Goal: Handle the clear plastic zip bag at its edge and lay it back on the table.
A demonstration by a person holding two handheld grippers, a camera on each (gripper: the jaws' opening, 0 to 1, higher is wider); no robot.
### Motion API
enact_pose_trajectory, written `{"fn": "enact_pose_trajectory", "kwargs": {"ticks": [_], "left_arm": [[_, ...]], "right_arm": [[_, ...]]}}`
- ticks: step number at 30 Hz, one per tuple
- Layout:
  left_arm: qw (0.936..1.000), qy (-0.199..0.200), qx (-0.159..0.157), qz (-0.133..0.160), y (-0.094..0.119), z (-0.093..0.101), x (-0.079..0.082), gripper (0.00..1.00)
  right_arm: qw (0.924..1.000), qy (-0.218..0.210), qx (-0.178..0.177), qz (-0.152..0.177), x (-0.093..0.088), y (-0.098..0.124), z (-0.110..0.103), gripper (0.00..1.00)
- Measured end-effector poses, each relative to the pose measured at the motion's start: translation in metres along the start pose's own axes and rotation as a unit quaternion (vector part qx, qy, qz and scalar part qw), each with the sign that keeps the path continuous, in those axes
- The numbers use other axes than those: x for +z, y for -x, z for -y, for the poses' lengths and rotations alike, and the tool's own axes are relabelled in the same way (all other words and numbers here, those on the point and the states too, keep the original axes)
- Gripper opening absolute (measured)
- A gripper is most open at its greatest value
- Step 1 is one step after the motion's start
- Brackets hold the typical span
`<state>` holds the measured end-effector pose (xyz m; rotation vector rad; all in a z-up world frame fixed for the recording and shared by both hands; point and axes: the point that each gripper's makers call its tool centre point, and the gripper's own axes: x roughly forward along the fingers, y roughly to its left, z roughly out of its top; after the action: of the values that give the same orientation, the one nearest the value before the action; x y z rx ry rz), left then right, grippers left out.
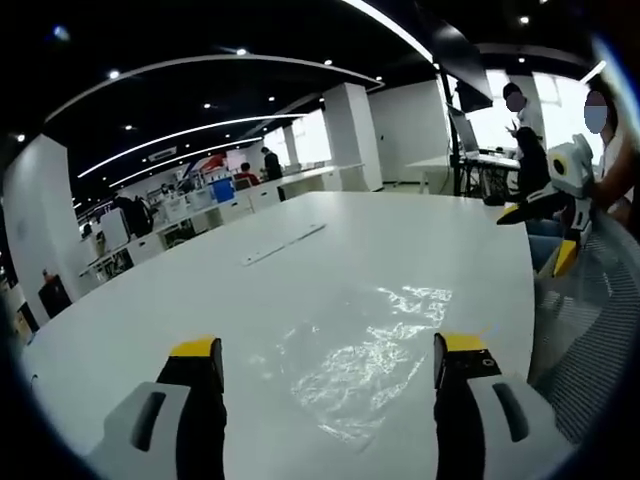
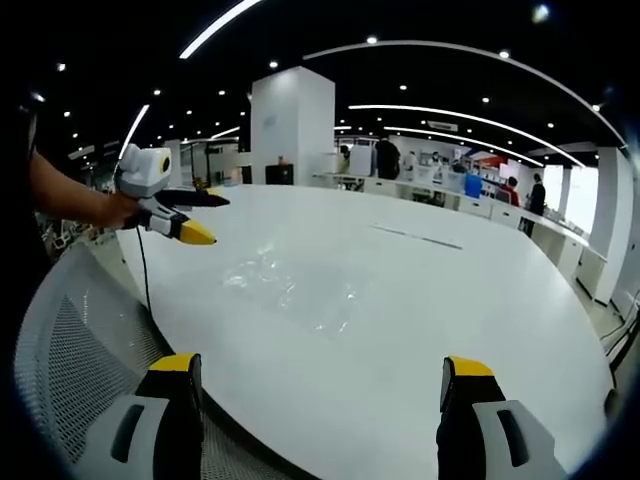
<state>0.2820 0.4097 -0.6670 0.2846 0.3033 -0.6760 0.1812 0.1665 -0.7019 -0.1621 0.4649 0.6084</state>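
Hovering over the surface (image 1: 150,300), I held both my left jaws (image 1: 325,360) and right jaws (image 2: 318,385) spread and empty, since the bag (image 1: 360,350) lay flat between them, ungrasped

Bright ceiling strip lights (image 2: 215,27), fisheye-warped edges
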Motion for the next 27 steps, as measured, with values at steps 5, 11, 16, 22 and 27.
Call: {"fn": "enact_pose_trajectory", "kwargs": {"ticks": [5,11,16,22,27], "left_arm": [[1.0000,0.002,0.000,-0.004,-0.001,-0.003,-0.004,0.84],[0.9999,0.012,0.001,-0.013,-0.006,-0.015,-0.016,0.83],[0.9996,0.014,-0.002,-0.026,-0.010,-0.017,-0.019,0.80],[0.9989,0.021,-0.001,-0.041,-0.022,-0.030,-0.038,0.76],[0.9984,0.025,0.000,-0.050,-0.025,-0.028,-0.039,0.75]], "right_arm": [[1.0000,-0.001,0.000,-0.001,-0.001,0.000,0.001,1.00],[1.0000,-0.003,-0.001,-0.001,-0.002,0.000,0.002,1.00],[1.0000,-0.005,-0.004,0.000,-0.002,0.000,0.002,1.00],[1.0000,-0.006,-0.002,-0.004,-0.004,-0.001,0.002,1.00],[1.0000,-0.007,-0.004,-0.004,-0.003,0.000,0.002,1.00]]}}
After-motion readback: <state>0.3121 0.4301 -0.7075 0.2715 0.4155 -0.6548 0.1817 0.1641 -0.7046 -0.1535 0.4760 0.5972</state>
